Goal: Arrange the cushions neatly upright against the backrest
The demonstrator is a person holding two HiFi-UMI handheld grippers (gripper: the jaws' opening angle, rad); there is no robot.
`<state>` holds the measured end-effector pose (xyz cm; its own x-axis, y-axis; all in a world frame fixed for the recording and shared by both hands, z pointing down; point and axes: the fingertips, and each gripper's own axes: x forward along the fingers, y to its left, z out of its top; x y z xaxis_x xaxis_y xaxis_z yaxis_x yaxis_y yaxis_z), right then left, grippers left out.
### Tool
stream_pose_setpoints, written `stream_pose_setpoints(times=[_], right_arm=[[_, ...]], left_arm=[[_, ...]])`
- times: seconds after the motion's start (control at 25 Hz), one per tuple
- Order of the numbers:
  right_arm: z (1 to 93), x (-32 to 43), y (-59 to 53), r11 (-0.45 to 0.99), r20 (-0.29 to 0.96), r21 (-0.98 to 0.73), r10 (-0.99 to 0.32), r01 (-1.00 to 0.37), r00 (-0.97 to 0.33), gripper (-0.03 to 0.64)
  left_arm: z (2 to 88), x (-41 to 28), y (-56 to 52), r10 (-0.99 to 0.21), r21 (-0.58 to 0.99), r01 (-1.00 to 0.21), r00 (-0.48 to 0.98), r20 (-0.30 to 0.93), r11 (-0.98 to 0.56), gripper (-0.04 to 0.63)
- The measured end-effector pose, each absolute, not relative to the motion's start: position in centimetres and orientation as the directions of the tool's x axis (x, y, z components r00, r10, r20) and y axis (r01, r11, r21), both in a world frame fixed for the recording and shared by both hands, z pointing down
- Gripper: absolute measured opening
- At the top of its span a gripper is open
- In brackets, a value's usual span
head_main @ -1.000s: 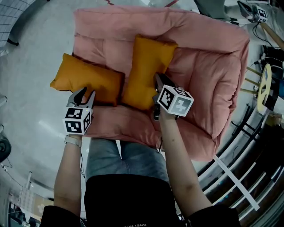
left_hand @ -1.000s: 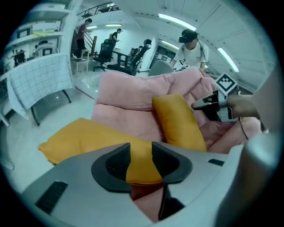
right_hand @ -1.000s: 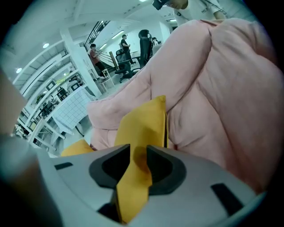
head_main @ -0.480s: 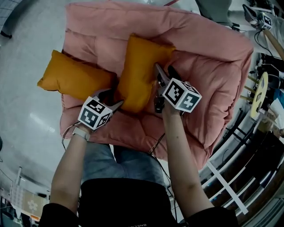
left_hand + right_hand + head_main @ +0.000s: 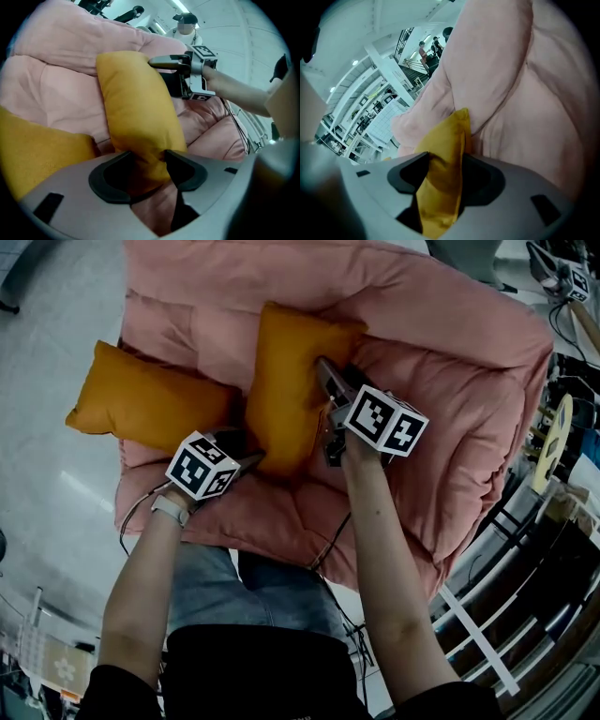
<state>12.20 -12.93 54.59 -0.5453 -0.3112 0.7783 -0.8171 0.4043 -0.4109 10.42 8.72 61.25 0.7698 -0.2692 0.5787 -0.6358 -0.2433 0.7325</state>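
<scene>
An orange cushion [image 5: 286, 381] stands upright in the middle of the pink padded armchair [image 5: 450, 381], leaning on its back. A second orange cushion [image 5: 141, 399] lies flat over the left armrest and shows at the left gripper view's lower left [image 5: 37, 154]. My left gripper [image 5: 251, 457] is at the upright cushion's lower corner; that corner [image 5: 140, 122] sits pinched between the jaws [image 5: 147, 157], which have just been closing. My right gripper [image 5: 323, 404] is on the cushion's right edge; the edge [image 5: 445, 140] fills its jaws [image 5: 443, 161], which have also just been closing.
Grey floor [image 5: 47, 324] lies left of the chair. Metal rails and stands [image 5: 506, 596] crowd the right side. The person's legs [image 5: 244, 587] press against the chair's front edge. Another person [image 5: 187, 23] stands far behind the chair.
My left gripper has swung right, from beside the flat cushion to the upright cushion's lower corner, and now has it between its jaws. The right gripper has slid slightly up the cushion's right edge.
</scene>
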Motion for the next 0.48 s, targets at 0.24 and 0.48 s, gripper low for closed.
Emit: stream_pose_setpoints(times=[0.24, 0.48], right_arm=[[53.2, 12.6, -12.5, 0.357, 0.777, -0.413, -0.342, -0.838, -0.529, 0.168], [48.5, 13.9, -12.0, 0.332, 0.759, -0.402, -0.401, -0.853, -0.513, 0.15]], left_arm=[[59.6, 11.8, 9.0, -0.258, 0.743, -0.604, 0.796, 0.548, -0.289, 0.182], [55.4, 13.0, 9.1, -0.244, 0.782, -0.515, 0.857, 0.454, -0.351, 0.119]])
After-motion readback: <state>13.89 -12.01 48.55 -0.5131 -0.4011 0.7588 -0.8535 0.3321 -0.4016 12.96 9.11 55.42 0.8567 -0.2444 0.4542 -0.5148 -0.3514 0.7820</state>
